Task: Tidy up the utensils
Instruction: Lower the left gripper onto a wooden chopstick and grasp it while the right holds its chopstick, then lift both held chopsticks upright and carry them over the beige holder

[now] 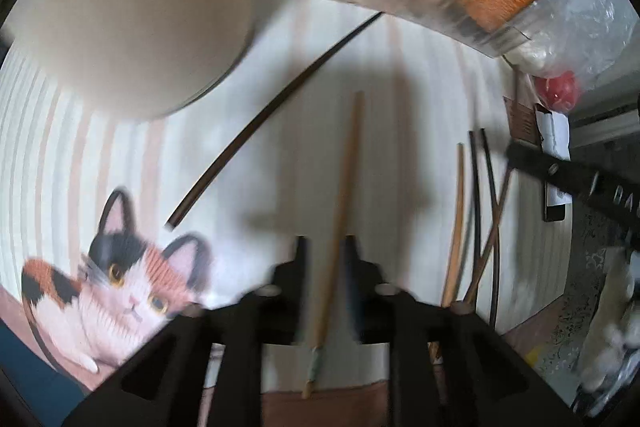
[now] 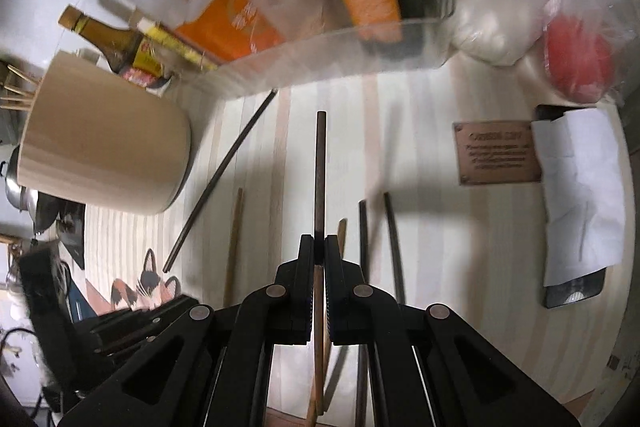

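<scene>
In the left wrist view my left gripper (image 1: 326,247) is open and points down at the striped mat. A light wooden chopstick (image 1: 344,179) runs between its fingers, with a gap on each side. A dark chopstick (image 1: 260,119) lies slanted to the left, under the beige utensil holder (image 1: 132,7). Several more chopsticks (image 1: 476,207) lie crossed at the right. In the right wrist view my right gripper (image 2: 320,243) is shut on a dark brown chopstick (image 2: 320,167) that sticks out forward above the mat. The holder (image 2: 104,143) stands at its left, with sticks poking out of it.
A clear bin (image 2: 340,55) of packets and a brown bottle (image 2: 108,39) stand at the back. A plastic bag (image 2: 576,59) with something red, a brown plaque (image 2: 496,153) and a phone under paper (image 2: 576,203) lie at the right. The mat has a cat picture (image 1: 120,279).
</scene>
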